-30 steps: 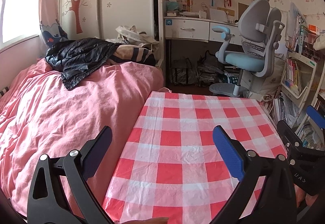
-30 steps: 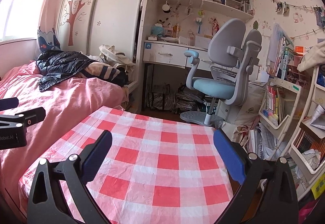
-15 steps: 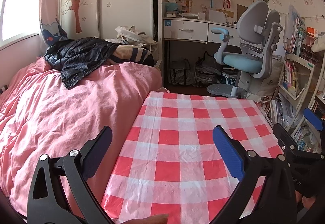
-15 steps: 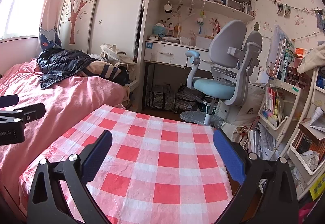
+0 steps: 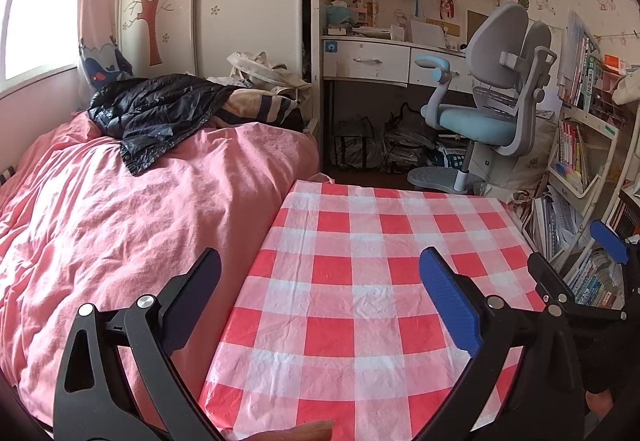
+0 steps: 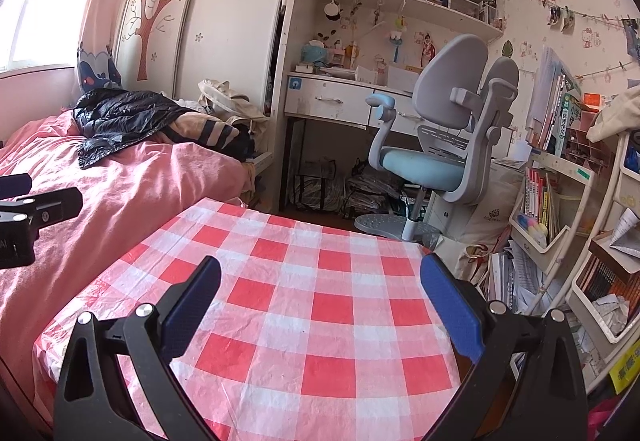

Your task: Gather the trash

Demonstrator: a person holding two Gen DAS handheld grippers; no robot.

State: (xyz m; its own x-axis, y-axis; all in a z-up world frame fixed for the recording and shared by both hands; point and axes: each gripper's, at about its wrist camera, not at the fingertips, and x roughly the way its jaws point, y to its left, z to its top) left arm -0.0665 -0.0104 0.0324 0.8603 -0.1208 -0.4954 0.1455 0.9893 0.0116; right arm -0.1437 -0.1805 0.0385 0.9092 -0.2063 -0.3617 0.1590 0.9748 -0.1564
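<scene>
No piece of trash shows on the red and white checked table (image 5: 360, 281) (image 6: 312, 305) in either view. My left gripper (image 5: 320, 293) hangs open over the table's near left part, nothing between its blue pads. My right gripper (image 6: 320, 297) is open too, above the table's near edge, and holds nothing. The right gripper's fingers (image 5: 600, 261) show at the right edge of the left wrist view. The left gripper's body (image 6: 28, 217) shows at the left edge of the right wrist view, over the bed.
A bed with a pink cover (image 5: 120, 221) adjoins the table's left side, a black jacket (image 5: 152, 113) at its far end. Beyond the table stand a desk with drawers (image 5: 368, 61), a grey and blue chair (image 5: 488, 113) and bags under the desk. Bookshelves (image 6: 560, 201) crowd the right.
Both cameras have tilted down slightly, so the room sits a little lower in view. Both grippers stay open and empty.
</scene>
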